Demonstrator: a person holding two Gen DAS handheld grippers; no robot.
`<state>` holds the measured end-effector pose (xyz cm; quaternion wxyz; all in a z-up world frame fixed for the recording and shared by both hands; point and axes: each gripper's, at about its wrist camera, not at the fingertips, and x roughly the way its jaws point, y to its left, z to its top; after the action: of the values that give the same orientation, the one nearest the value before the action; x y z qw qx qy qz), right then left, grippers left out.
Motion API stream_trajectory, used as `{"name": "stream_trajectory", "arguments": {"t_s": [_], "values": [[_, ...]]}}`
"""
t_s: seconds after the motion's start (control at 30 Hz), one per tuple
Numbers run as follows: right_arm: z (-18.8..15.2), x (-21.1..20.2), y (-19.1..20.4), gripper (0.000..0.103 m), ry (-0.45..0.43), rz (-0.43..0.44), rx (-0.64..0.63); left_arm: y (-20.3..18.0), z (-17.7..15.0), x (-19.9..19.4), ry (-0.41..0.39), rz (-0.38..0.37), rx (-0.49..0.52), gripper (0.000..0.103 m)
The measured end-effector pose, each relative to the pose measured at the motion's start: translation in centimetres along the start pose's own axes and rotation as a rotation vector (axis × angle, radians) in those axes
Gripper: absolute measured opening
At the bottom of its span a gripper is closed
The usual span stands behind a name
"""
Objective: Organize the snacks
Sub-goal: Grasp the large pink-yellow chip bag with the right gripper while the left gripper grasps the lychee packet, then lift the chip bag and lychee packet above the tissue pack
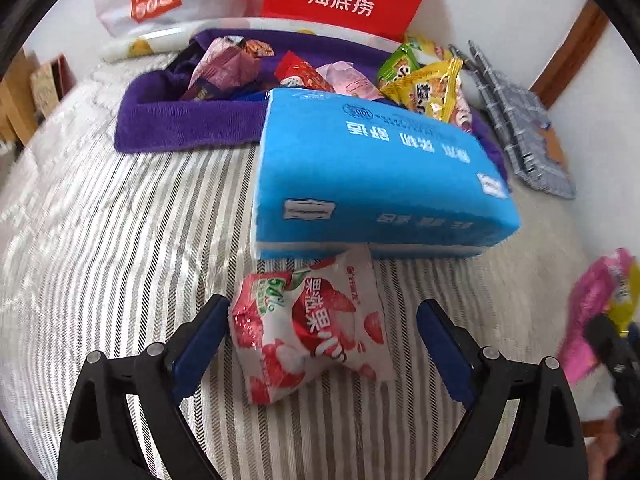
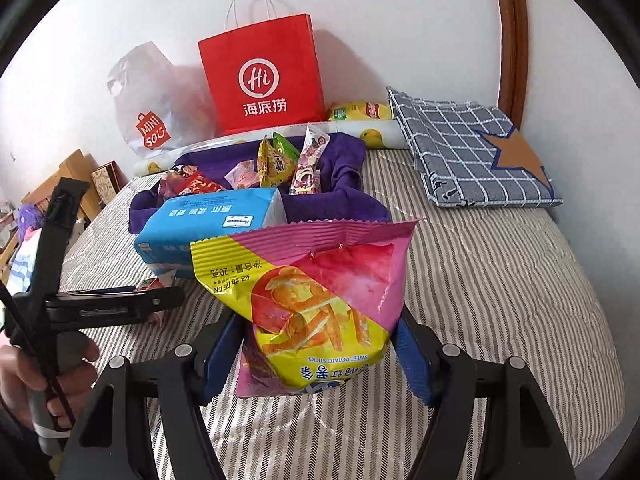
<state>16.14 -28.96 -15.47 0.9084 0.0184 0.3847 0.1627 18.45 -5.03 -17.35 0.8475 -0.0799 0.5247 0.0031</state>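
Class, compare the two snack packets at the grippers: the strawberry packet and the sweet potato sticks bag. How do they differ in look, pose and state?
The strawberry packet is white and red; the sweet potato sticks bag is pink and yellow. The strawberry packet lies flat on the striped bedding, between the open fingers of the left gripper; the sweet potato sticks bag stands upright, gripped by the right gripper. The strawberry packet looks smaller. Both are sealed foil snack packs.

1. "Hi 海底捞" on red paper bag (image 2: 262, 80).
2. "MINISO" on white plastic bag (image 2: 154, 130).
3. "SWEET POTATO STICKS", "净含量: 20克" on pink-yellow snack bag (image 2: 320, 300).
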Motion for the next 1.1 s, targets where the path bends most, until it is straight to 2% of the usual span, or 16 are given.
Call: {"name": "stream_trajectory", "arguments": {"t_s": [0.03, 0.1, 0.2, 0.3, 0.37, 0.43, 0.47, 0.6, 0.7, 0.97, 1.1], "values": [[-0.1, 0.1, 0.0, 0.070, 0.003, 0.005, 0.004, -0.5, -0.2, 0.1, -0.013, 0.045, 0.024, 0.083], [-0.1, 0.4, 0.3, 0.070, 0.009, 0.009, 0.003, -1.4, -0.6, 0.4, -0.038, 0.139, 0.084, 0.075], [-0.4, 0.7, 1.2, 0.070, 0.009, -0.003, -0.030, -0.7, -0.9, -0.2, -0.053, 0.121, 0.098, 0.063], [-0.5, 1.2, 2.0, 0.069, -0.019, -0.016, -0.057, 1.3, -1.2, -1.0, -0.058, 0.105, 0.097, 0.061], [-0.5, 1.7, 2.0, 0.069, -0.044, -0.002, -0.053, 2.4, -1.7, -1.5, -0.065, 0.141, 0.118, 0.061], [-0.2, 2.6, 1.7, 0.069, -0.029, 0.024, -0.019, 3.8, -1.9, -1.8, -0.090, 0.193, 0.135, 0.061], [-0.1, 3.0, 1.7, 0.069, -0.020, 0.026, -0.008, 4.6, -1.9, -1.9, -0.103, 0.195, 0.130, 0.061], [0.1, 4.6, 2.1, 0.069, 0.005, -0.015, 0.002, 6.8, -1.8, -2.2, -0.110, 0.138, 0.079, 0.061], [0.3, 5.0, 2.7, 0.069, 0.020, -0.019, 0.000, 7.0, -1.8, -2.2, -0.117, 0.131, 0.088, 0.061], [0.8, 3.9, 4.1, 0.069, 0.020, -0.050, -0.014, 7.8, -1.6, -2.7, -0.108, 0.083, 0.076, 0.061], [1.2, 3.0, 4.6, 0.069, 0.013, -0.054, -0.001, 8.2, -1.3, -4.1, -0.129, 0.047, 0.065, 0.061]]}}
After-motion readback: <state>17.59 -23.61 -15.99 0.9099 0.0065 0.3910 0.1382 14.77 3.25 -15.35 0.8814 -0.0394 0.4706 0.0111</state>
